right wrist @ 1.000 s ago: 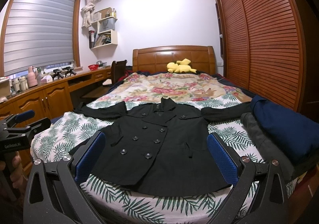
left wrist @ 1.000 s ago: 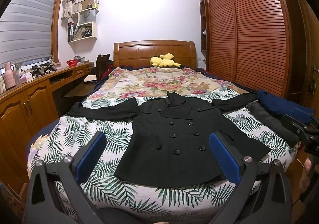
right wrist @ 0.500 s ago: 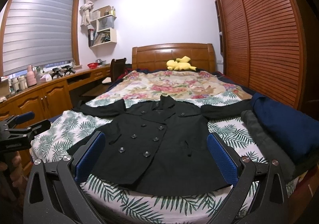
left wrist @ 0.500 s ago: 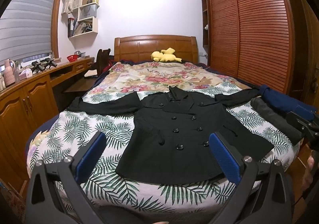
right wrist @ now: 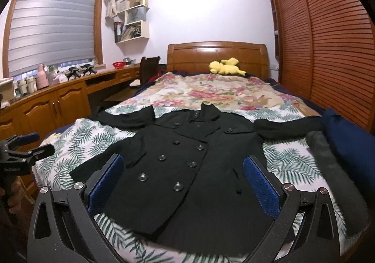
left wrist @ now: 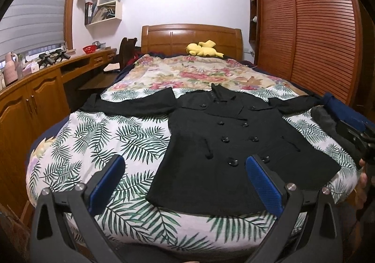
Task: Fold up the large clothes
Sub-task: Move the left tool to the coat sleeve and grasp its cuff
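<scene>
From the left wrist camera, the left gripper [left wrist: 185, 181] hangs over the foot of the bed [left wrist: 98, 146], its blue-padded fingers [left wrist: 106, 183] spread wide with nothing between them. A black double-breasted coat [left wrist: 225, 146] lies face up and flat on the palm-leaf bedspread, collar toward the wooden headboard [left wrist: 191, 39], both sleeves stretched out sideways, hem near the foot edge. At the far right edge the right gripper [left wrist: 354, 135] pokes in, with part of a hand [left wrist: 362, 183] below it, beside a folded navy garment [left wrist: 344, 114] and a grey one [left wrist: 325, 119]. A yellow plush toy [left wrist: 204, 48] sits by the headboard. From the right wrist camera, the right gripper [right wrist: 184, 183] likewise stands open and empty above the coat [right wrist: 187, 169], whose lower hem looks a little smeared, perhaps from motion. The coat's right sleeve reaches to the navy garment [right wrist: 346, 146], and the grey garment [right wrist: 332, 169] lies just beside it. On the left edge the left gripper [right wrist: 23, 146] shows above a hand [right wrist: 14, 192], in front of the wooden cabinets [right wrist: 46, 106].
</scene>
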